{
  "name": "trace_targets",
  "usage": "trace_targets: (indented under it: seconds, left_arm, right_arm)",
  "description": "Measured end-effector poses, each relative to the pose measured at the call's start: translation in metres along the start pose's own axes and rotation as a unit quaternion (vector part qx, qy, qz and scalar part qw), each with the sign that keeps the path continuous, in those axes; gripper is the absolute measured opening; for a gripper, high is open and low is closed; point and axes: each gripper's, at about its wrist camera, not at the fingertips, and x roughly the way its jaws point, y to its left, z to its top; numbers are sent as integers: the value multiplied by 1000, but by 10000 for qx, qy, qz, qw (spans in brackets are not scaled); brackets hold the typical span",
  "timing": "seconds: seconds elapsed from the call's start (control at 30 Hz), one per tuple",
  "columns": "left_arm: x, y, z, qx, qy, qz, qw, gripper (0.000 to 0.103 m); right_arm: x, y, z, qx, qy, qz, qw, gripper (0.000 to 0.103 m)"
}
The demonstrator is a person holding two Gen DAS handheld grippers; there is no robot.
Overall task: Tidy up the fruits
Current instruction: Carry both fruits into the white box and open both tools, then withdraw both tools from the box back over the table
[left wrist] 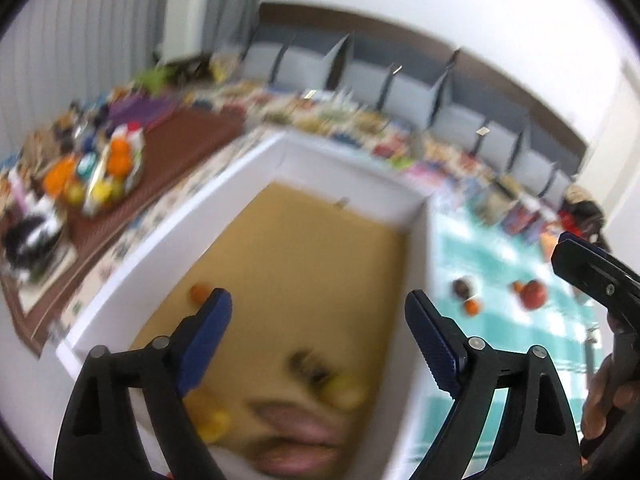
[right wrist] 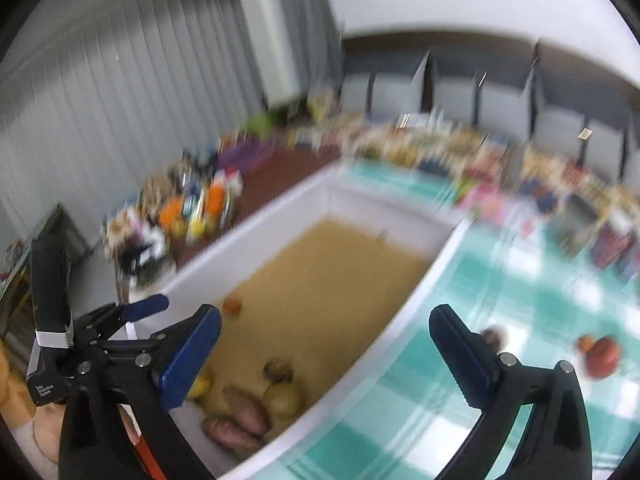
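A white box [left wrist: 352,184] [right wrist: 276,220] with a tan floor stands on a teal checked cloth. At its near end lie two sweet potatoes [right wrist: 240,420] [left wrist: 296,432], a greenish round fruit [right wrist: 282,400] [left wrist: 344,390], a dark brownish fruit [right wrist: 278,370] [left wrist: 308,364] and something yellow [right wrist: 200,386] [left wrist: 210,420]. A small orange [right wrist: 232,305] [left wrist: 198,292] sits further in. My left gripper [left wrist: 318,320] hovers open over the box, nothing between its fingers. My right gripper [right wrist: 324,340] is open and empty above the box's right wall. On the cloth lie a red fruit [right wrist: 600,356] [left wrist: 534,294], a dark fruit [left wrist: 464,288] [right wrist: 494,336] and small oranges [left wrist: 472,307].
A brown mat left of the box holds oranges, lemons and packets [left wrist: 96,176] [right wrist: 192,212]. Rows of colourful packets [left wrist: 360,120] [right wrist: 440,148] line the far table edge before grey partitions. The right gripper and a hand [left wrist: 600,320] show at the left wrist view's right edge. Both views are blurred.
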Motion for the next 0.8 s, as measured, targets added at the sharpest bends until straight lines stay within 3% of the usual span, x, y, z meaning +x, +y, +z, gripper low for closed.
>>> trace_targets:
  seconds: [0.1, 0.2, 0.37, 0.47, 0.6, 0.77, 0.8]
  left_arm:
    - [-15, -44, -1, 244, -190, -453, 9985, 92]
    - [-17, -92, -21, 490, -131, -946, 9942, 92]
    - [17, -165, -93, 915, 467, -1398, 9848, 92]
    - [50, -198, -146, 1292, 878, -1398, 9778, 92]
    - [85, -226, -196, 1860, 1114, -1137, 9696, 92]
    - [111, -229, -225, 1930, 1264, -968, 9682, 92]
    - [107, -229, -228, 1994, 1129, -941, 9688, 92]
  right_arm:
    - [-48, -25, -3, -62, -413, -356, 9985, 103]
    - [-82, -59, -30, -18, -483, -799, 9956, 103]
    - [-111, -136, -123, 592, -75, -1516, 9866, 103]
    - [-114, -185, -194, 1163, 391, -1953, 9730, 103]
    - [-116, -224, -272, 1622, 781, -2465, 9523, 103]
    - [-118, -251, -316, 2106, 880, -2641, 9371, 103]
    - [-115, -254, -319, 2113, 905, -2653, 9364, 103]
